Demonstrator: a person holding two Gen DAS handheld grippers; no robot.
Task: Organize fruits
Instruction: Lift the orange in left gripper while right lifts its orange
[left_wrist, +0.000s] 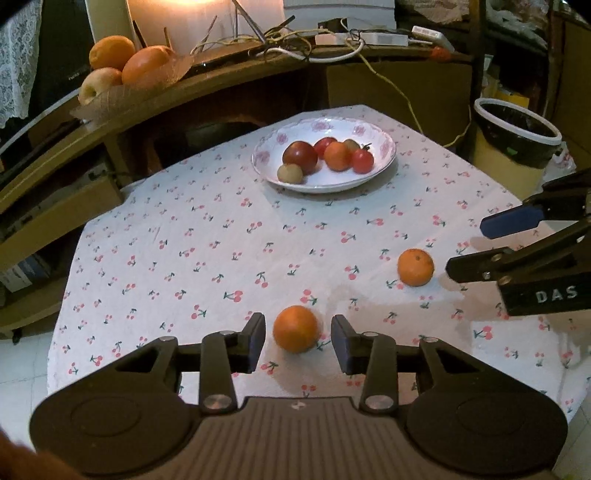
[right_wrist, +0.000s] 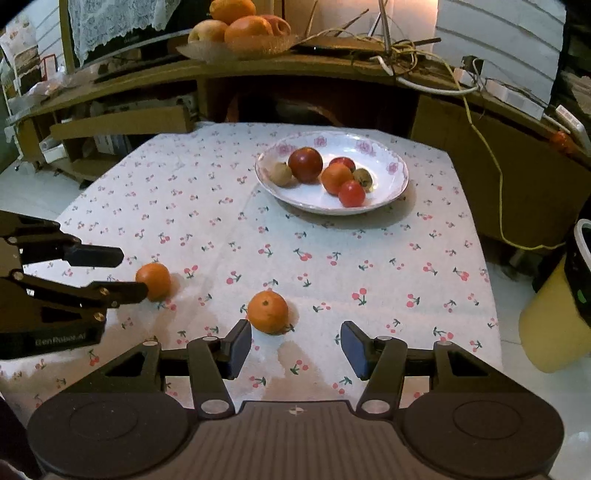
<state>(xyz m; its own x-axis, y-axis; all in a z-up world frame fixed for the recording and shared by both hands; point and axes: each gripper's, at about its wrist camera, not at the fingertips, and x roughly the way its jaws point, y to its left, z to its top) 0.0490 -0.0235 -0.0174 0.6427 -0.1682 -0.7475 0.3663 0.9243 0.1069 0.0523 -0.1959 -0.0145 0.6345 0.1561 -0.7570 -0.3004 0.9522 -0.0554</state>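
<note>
Your tabletop (left_wrist: 207, 236) carries the plate (left_wrist: 384, 147), already holding six small fruits, so most of the sorting looks done. Two oranges are left on the cloth. Your left gripper (left_wrist: 298, 341) has its jaws wide around the near orange (left_wrist: 296, 328), not touching. Your right gripper (right_wrist: 295, 345), jaws wide, sits just short of the other orange (right_wrist: 267, 312). The plate's rear fruits partly hide each other.

We look from 2 wrist cameras, each low over the near edge of the cherry-print tablecloth (left_wrist: 207, 236), facing forward along its own fingers toward the desk. Our left view sits left of the right view. Both share the white plate (left_wrist: 384, 147) (right_wrist: 399, 173) and 2 loose oranges.
</note>
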